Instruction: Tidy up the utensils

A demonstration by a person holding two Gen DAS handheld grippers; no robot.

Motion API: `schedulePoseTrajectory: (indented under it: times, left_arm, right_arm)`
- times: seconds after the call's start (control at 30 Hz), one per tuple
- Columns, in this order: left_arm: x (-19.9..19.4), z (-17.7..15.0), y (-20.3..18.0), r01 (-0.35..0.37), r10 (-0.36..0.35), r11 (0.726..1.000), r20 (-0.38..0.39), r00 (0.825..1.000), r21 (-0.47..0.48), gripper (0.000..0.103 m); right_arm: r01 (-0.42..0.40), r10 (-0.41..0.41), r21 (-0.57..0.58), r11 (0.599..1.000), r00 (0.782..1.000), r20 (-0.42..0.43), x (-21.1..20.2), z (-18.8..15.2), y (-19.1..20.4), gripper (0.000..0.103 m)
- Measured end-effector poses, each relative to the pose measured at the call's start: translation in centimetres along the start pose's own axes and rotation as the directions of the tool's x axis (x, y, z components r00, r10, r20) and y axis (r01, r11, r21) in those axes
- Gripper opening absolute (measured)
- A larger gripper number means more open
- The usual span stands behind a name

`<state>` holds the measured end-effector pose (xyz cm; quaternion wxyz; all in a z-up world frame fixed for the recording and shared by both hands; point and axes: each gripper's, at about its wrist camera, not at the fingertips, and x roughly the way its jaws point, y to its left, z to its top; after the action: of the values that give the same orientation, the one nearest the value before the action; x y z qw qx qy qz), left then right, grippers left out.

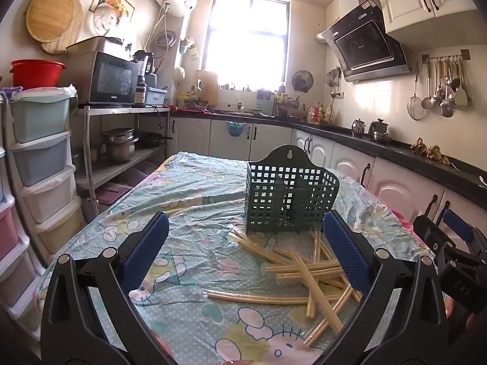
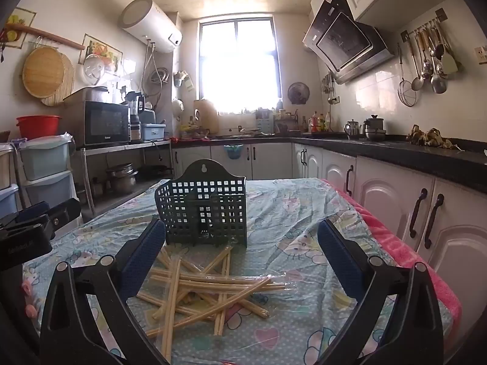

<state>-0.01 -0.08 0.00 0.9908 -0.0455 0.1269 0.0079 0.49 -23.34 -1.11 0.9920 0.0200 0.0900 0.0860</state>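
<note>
A dark green lattice utensil holder [image 1: 289, 194] stands upright on the table, also visible in the right wrist view as the holder [image 2: 202, 211]. Several pale bamboo chopsticks [image 1: 307, 276] lie crossed in a loose pile just in front of it, shown again as the pile [image 2: 201, 286]. My left gripper [image 1: 245, 240] hovers wide open above the table, left of the pile, nothing between its blue pads. My right gripper [image 2: 242, 243] is also wide open and empty, with the pile under its left finger [image 2: 143, 255]. The right gripper [image 1: 453, 243] appears at the left view's right edge.
The table wears a cartoon-print cloth under clear plastic [image 1: 197, 188]. A pink towel edge [image 2: 404, 243] runs along its right side. White cabinets with a dark counter [image 2: 411, 155] stand to the right. Stacked plastic drawers [image 1: 42, 164] and a metal rack stand to the left.
</note>
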Motion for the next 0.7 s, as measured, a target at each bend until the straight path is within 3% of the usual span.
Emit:
schedulePoseTrajectory:
  times: [0.7]
  left_arm:
    - [0.01,-0.04,-0.01,0.004,-0.004,1.000,0.002,1.000,-0.005,0.094]
  right_arm:
    - [0.001,-0.001,-0.008,1.000,1.000,-0.007,0.08,-0.11,0.12,0.097]
